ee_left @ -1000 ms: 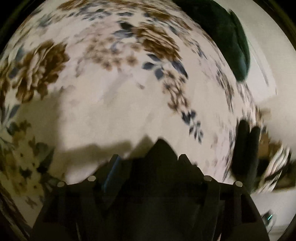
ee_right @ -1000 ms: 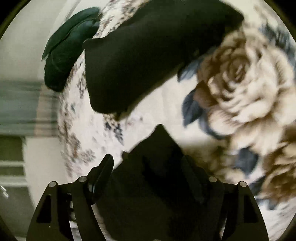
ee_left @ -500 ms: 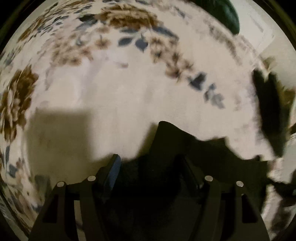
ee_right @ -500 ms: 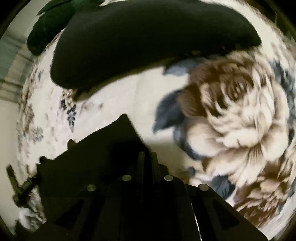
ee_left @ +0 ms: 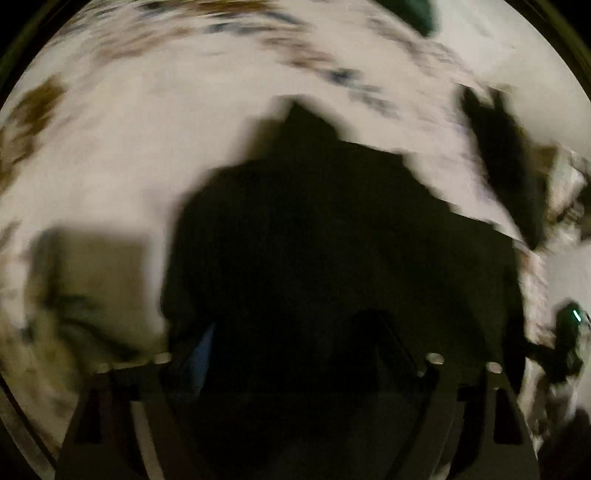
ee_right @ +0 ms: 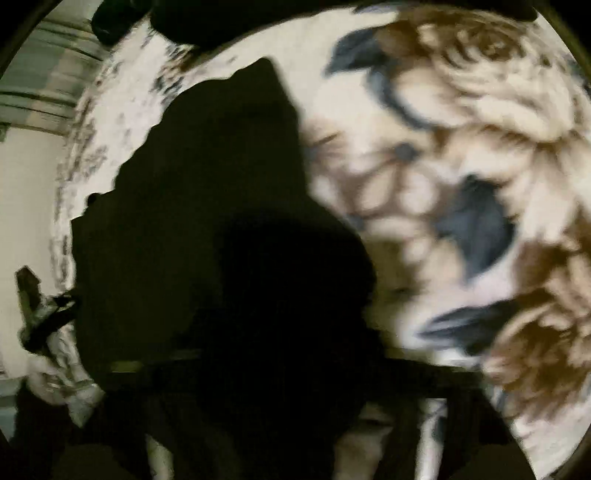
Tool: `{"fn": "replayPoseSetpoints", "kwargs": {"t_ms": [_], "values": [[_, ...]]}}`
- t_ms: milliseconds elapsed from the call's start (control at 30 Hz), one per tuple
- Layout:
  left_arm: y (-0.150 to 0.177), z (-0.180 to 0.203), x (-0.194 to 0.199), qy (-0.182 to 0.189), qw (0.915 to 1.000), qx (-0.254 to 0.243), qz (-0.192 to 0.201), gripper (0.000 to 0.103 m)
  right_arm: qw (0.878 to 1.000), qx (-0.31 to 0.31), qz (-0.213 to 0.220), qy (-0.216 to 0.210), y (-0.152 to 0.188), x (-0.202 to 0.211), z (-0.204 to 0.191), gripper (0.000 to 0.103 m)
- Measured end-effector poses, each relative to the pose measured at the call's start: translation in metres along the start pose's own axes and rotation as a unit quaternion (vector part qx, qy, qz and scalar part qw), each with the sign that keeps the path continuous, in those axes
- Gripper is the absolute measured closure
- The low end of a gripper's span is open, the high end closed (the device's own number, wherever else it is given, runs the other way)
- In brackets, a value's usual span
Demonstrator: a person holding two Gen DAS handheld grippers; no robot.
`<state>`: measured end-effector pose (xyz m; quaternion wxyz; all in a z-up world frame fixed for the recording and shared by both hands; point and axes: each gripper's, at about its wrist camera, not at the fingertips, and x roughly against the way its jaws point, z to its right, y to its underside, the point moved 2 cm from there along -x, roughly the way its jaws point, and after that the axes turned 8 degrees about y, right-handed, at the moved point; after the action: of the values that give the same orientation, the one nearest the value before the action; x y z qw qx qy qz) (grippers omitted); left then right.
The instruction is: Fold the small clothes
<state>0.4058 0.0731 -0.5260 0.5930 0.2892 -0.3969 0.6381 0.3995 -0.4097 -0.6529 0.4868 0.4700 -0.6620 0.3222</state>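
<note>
A black garment [ee_left: 332, 240] fills the lower middle of the blurred left wrist view and hangs from my left gripper [ee_left: 295, 347], which is shut on its edge. In the right wrist view the same black garment [ee_right: 207, 206] covers the lower left and hides my right gripper [ee_right: 280, 373], whose jaws I cannot make out. Both hold it over a floral blanket [ee_left: 147, 129]. A second black piece of clothing [ee_left: 509, 162] lies at the right in the left wrist view. The other gripper [ee_left: 565, 343] shows at the far right edge.
A dark green cloth [ee_left: 413, 14] lies at the far edge of the floral blanket [ee_right: 461, 166]. Another dark garment [ee_right: 207, 22] lies at the top of the right wrist view. A pale floor [ee_right: 26, 192] lies beyond the blanket's left edge.
The black garment has spread out and risen to fill much more of both views. Both grippers have moved over the blanket, and the views are now blurred with motion.
</note>
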Motion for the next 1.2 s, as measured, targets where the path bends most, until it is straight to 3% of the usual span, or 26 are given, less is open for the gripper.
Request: {"fn": "replayPoseSetpoints", "kwargs": {"t_ms": [33,67,100,167,200,233,267,300,333,367,433,500,533,633,700,733,767,800,833,900,967,1033,1067,1100,1133,1200], "values": [[0.001,0.009,0.003,0.03,0.9995,-0.003,0.0,0.074,1.0,-0.011,0.0,-0.026,0.001,0.003,0.001,0.08],[0.002,0.01,0.006,0.064,0.9979,0.01,0.0,0.085,0.998,-0.029,-0.005,-0.062,0.002,0.007,0.004,0.082],[0.001,0.007,0.012,0.102,0.9941,0.036,0.008,0.085,0.99,-0.066,-0.013,-0.123,0.004,0.012,0.011,0.083],[0.0,-0.017,0.021,0.213,0.9681,0.129,0.031,0.085,0.969,-0.121,-0.03,-0.212,0.008,0.013,0.025,0.083],[0.001,-0.031,0.021,0.253,0.9521,0.167,0.038,0.085,0.949,-0.164,-0.044,-0.266,0.011,0.009,0.036,0.083],[0.005,-0.046,0.017,0.26,0.9446,0.196,0.038,0.085,0.924,-0.203,-0.07,-0.317,0.016,-0.001,0.049,0.084],[0.009,-0.062,0.011,0.251,0.9441,0.212,0.031,0.082,0.911,-0.223,-0.085,-0.336,0.02,-0.01,0.055,0.084],[0.012,-0.074,0.006,0.241,0.9433,0.226,0.025,0.079,0.915,-0.235,-0.088,-0.315,0.023,-0.018,0.067,0.084],[0.015,-0.084,0.001,0.239,0.9402,0.242,0.02,0.078,0.933,-0.238,-0.09,-0.256,0.024,-0.024,0.079,0.08],[0.015,-0.087,-0.001,0.251,0.9347,0.251,0.018,0.077,0.943,-0.234,-0.092,-0.219,0.025,-0.027,0.085,0.067],[0.013,-0.083,0.004,0.252,0.935,0.249,0.018,0.068,0.955,-0.213,-0.083,-0.187,0.023,-0.019,0.085,0.054],[0.008,-0.076,0.011,0.267,0.9302,0.25,0.032,0.04,0.974,-0.175,-0.052,-0.134,0.02,-0.001,0.073,0.047],[0.006,-0.072,0.014,0.273,0.9275,0.251,0.043,0.034,0.981,-0.159,-0.032,-0.103,0.018,0.01,0.071,0.041],[0.0,-0.063,0.007,0.274,0.9285,0.246,0.053,0.028,0.989,-0.123,-0.001,-0.086,0.015,0.023,0.06,0.037],[-0.009,-0.057,-0.009,0.289,0.9247,0.243,0.05,0.03,0.987,-0.124,-0.023,-0.099,0.015,0.009,0.056,0.037],[-0.011,-0.05,-0.012,0.302,0.9219,0.238,0.048,0.03,0.984,-0.129,-0.039,-0.115,0.019,0.0,0.056,0.045],[-0.011,-0.048,-0.014,0.334,0.9111,0.236,0.054,0.03,0.98,-0.133,-0.056,-0.134,0.009,-0.003,0.046,0.068],[-0.012,-0.045,-0.015,0.372,0.894,0.243,0.059,0.03,0.976,-0.138,-0.066,-0.154,0.005,-0.004,0.035,0.072],[-0.012,-0.051,-0.015,0.39,0.8844,0.25,0.057,0.03,0.971,-0.137,-0.064,-0.184,0.005,0.0,0.029,0.073],[-0.008,-0.066,-0.017,0.4,0.8768,0.262,0.052,0.031,0.966,-0.139,-0.061,-0.211,0.006,0.006,0.026,0.078],[0.0,-0.091,-0.02,0.369,0.8823,0.288,0.052,0.04,0.969,-0.156,-0.063,-0.183,0.007,0.002,0.038,0.08],[0.002,-0.108,-0.011,0.376,0.8668,0.319,0.072,0.041,0.976,-0.163,-0.068,-0.127,0.005,-0.007,0.045,0.08],[0.003,-0.111,-0.006,0.377,0.8637,0.327,0.074,0.041,0.975,-0.168,-0.07,-0.127,0.005,-0.009,0.047,0.08],[0.002,-0.11,-0.002,0.379,0.8628,0.326,0.075,0.04,0.977,-0.164,-0.068,-0.12,0.005,-0.006,0.046,0.079],[0.0,-0.105,0.004,0.364,0.8767,0.307,0.068,0.038,0.98,-0.156,-0.064,-0.107,0.005,-0.003,0.044,0.071],[-0.003,-0.088,0.009,0.292,0.9229,0.249,0.036,0.038,0.986,-0.134,-0.058,-0.084,0.002,-0.001,0.028,0.051]]}}
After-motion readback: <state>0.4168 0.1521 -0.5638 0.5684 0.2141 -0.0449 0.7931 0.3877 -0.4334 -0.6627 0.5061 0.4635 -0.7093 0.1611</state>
